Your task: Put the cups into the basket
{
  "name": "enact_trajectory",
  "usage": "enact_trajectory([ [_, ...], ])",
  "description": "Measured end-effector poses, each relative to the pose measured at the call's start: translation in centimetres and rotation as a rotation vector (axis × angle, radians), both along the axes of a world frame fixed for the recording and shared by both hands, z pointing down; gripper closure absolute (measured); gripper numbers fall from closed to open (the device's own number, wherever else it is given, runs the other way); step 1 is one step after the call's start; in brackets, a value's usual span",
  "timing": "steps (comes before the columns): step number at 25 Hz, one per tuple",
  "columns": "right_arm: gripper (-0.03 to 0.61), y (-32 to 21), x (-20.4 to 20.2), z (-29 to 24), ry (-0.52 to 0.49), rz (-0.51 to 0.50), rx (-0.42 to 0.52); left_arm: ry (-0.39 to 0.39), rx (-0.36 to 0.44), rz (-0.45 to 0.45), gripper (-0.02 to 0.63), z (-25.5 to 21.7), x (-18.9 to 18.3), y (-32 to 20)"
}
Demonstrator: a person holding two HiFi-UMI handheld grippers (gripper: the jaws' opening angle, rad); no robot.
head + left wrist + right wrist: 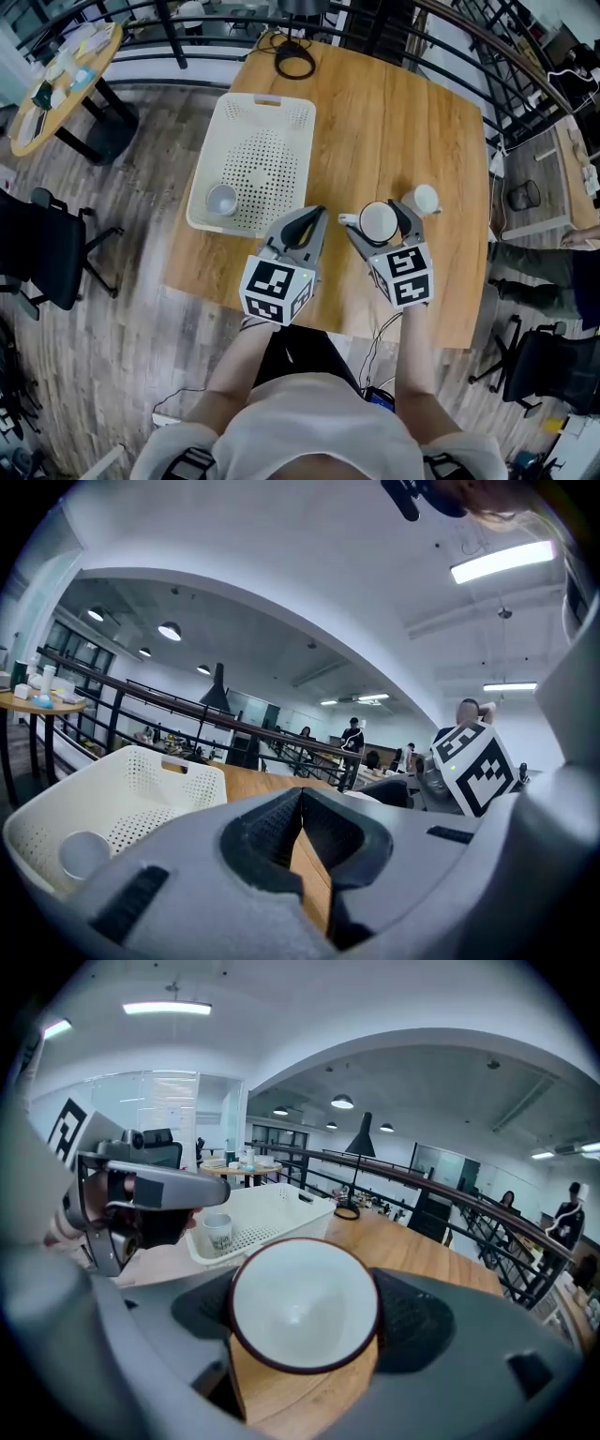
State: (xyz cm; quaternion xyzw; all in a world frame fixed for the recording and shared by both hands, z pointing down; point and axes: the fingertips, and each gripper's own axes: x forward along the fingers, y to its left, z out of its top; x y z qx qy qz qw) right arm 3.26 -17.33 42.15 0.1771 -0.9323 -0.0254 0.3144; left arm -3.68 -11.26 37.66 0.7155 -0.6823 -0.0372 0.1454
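We find the right gripper clamped on the cup, the left gripper closed and empty. Swung toward the basket at ten o'clock, the cup may strike that left gripper.

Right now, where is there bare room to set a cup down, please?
The basket is bare beyond the cup in its near-left corner; so is the table right of it, toward the cable. Crowded: around the right tool and spare cup.

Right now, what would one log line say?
right claw: shut on dark-rimmed cup | left claw: shut, empty | basket: printed cup inside | table: third cup standing
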Motion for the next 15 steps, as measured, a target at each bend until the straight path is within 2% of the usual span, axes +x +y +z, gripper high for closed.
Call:
enact_trajectory([
  [15,0.161,1.6,-10.6,-3.6,-0.041,-0.171,0.054,-0.012,0.016,-0.152,0.604,-1.7,-8.2,2.0],
])
